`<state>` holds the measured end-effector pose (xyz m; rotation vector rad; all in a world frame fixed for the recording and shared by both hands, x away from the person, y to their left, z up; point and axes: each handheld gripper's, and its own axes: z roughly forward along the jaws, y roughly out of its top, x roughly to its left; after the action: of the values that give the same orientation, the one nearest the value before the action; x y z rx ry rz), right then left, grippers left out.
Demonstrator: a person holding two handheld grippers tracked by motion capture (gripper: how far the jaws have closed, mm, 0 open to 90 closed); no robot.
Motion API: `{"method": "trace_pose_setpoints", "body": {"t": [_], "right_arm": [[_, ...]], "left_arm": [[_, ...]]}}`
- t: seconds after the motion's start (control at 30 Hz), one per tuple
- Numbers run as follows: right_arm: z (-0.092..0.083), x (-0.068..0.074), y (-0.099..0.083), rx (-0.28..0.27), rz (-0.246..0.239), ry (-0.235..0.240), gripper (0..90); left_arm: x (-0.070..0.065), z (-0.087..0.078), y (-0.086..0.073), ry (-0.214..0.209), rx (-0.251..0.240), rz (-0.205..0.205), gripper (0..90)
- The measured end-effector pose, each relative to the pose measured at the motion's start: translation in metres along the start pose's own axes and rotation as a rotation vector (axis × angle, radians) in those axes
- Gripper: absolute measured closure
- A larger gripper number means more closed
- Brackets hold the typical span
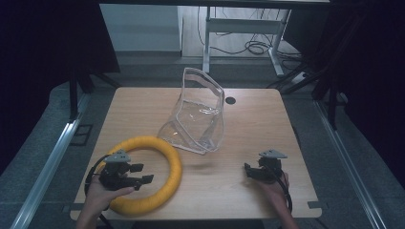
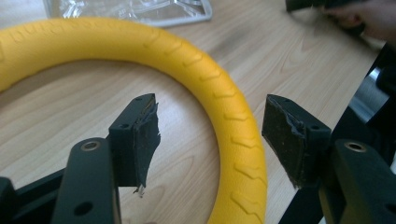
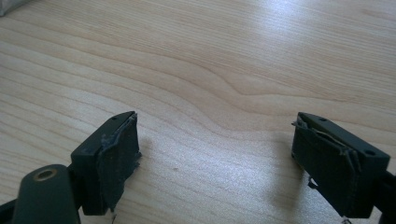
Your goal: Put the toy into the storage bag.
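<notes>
A yellow ribbed ring [image 1: 175, 167] lies flat on the front left of the wooden table [image 1: 258, 124]. My left gripper [image 1: 144, 172] hovers over the ring's inside, pointing right. In the left gripper view its jaws stand open [image 2: 210, 99] on either side of the ring's band [image 2: 224, 88], and the pads do not touch it. A clear plastic bag [image 1: 198, 117] stands open at the table's middle, its edge just beyond the ring [image 2: 140, 9]. My right gripper [image 1: 248, 171] rests at the front right, open [image 3: 215, 119], with bare wood between its jaws.
A round cable hole [image 1: 230, 100] sits near the table's far edge. The person's right hand [image 2: 364, 16] shows at the top right of the left gripper view. Dark frames and rails flank the table on both sides; a desk frame with cables stands behind it.
</notes>
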<state>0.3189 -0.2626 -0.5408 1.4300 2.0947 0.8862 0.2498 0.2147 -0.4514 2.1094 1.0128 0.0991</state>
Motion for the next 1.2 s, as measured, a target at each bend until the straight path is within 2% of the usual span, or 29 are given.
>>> {"method": "trace_pose_setpoints", "body": {"t": [0.03,0.1,0.2,0.33,0.43,0.57,0.77,0.8,0.83,0.9,0.97,1.1,1.2], "right_arm": [[0.000,0.000,0.000,0.000,0.000,0.000,15.3],[0.000,0.000,0.000,0.000,0.000,0.000,15.3],[0.000,0.000,0.000,0.000,0.001,0.000,15.5],[0.000,0.000,0.000,0.000,0.001,-0.001,15.5],[0.000,0.000,0.000,0.000,0.001,0.000,15.5],[0.000,0.000,0.000,0.000,0.001,0.000,15.5],[0.000,0.000,0.000,0.000,0.001,0.000,15.5],[0.000,0.000,0.000,0.000,0.001,0.000,15.5],[0.000,0.000,0.000,0.000,0.001,0.000,15.5],[0.000,0.000,0.000,0.000,0.001,-0.001,15.5],[0.000,0.000,0.000,0.000,0.001,-0.001,15.5],[0.000,0.000,0.000,0.000,0.001,0.000,15.5],[0.000,0.000,0.000,0.000,0.001,0.000,15.5]], "left_arm": [[0.000,0.000,0.000,0.000,0.000,0.000,36.4],[-0.002,0.003,0.000,0.000,0.030,0.018,36.4],[-0.009,0.007,0.002,0.030,0.047,0.048,37.1],[-0.016,0.014,0.003,0.012,0.118,0.096,37.0],[-0.022,0.023,0.004,0.013,0.163,0.126,36.9],[-0.029,0.033,0.005,0.020,0.192,0.147,37.0],[-0.039,0.048,0.004,0.008,0.282,0.178,36.9],[-0.043,0.053,0.004,0.002,0.311,0.184,36.9],[-0.043,0.053,0.004,0.002,0.311,0.184,36.9],[-0.046,0.060,0.002,0.000,0.354,0.192,36.9],[-0.048,0.067,0.001,0.009,0.385,0.175,37.1],[-0.049,0.082,-0.002,0.063,0.449,0.153,38.2],[-0.050,0.086,-0.003,0.073,0.463,0.147,39.0]]}}
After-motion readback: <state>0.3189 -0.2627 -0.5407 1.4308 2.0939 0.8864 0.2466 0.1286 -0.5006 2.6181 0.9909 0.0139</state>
